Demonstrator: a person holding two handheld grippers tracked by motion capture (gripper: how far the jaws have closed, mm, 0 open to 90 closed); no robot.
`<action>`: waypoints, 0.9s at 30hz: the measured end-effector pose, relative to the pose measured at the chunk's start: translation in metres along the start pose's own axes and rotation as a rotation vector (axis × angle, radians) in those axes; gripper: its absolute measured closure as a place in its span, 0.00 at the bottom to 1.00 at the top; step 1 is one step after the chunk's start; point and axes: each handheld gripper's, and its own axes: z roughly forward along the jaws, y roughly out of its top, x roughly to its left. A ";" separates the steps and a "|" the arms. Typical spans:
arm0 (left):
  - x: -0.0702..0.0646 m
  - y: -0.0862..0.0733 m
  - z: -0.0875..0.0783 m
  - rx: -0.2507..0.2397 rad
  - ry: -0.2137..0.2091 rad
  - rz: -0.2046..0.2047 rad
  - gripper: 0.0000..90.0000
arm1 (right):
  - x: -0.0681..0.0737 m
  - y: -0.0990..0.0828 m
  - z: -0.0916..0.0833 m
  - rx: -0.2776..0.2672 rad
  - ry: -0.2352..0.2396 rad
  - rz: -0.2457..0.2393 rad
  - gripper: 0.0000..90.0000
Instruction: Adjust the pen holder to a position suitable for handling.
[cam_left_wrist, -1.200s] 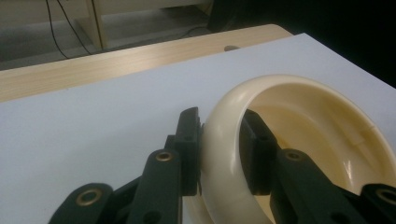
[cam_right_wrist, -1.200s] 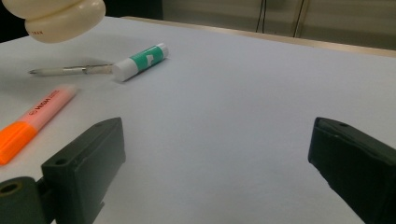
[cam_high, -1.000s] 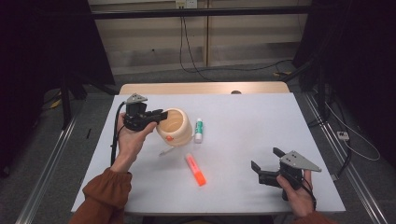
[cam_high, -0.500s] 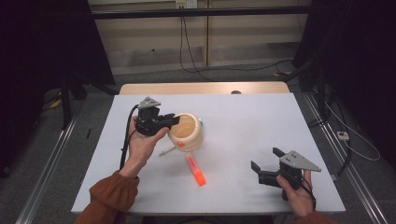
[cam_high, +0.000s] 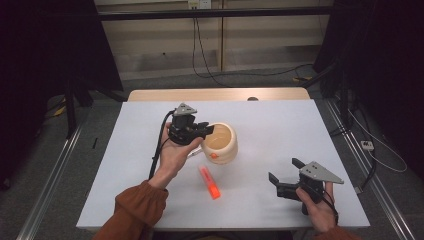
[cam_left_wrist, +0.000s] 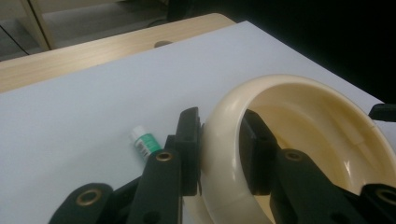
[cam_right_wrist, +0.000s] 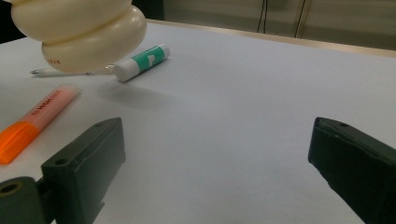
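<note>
A cream, ribbed cup is held tilted just above the white table. My left gripper is shut on its rim, one jaw inside and one outside, as the left gripper view shows at the rim. An orange highlighter lies in front of the cup. A green-and-white tube lies on the table behind the cup, and it appears again past my left jaws. My right gripper stands open and empty at the front right, its jaws wide apart.
A thin clear pen lies under the raised cup, beside the highlighter. The table's wooden far edge borders the white top. Dark floor, rails and cables surround the table.
My left hand has carried the cup to the right, over the spot where the tube lies, so the tube is now hidden in the high view. The right gripper has kept still.
</note>
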 end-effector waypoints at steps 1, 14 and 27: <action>-0.002 0.000 0.003 0.002 -0.005 -0.006 0.80 | 0.000 0.000 0.000 0.002 -0.001 0.002 0.04; -0.017 -0.010 0.029 0.059 -0.022 -0.008 0.80 | 0.000 0.000 0.000 0.000 0.002 -0.001 0.04; -0.020 -0.024 0.048 0.103 -0.010 -0.053 0.80 | 0.000 0.000 0.000 0.000 0.004 -0.004 0.04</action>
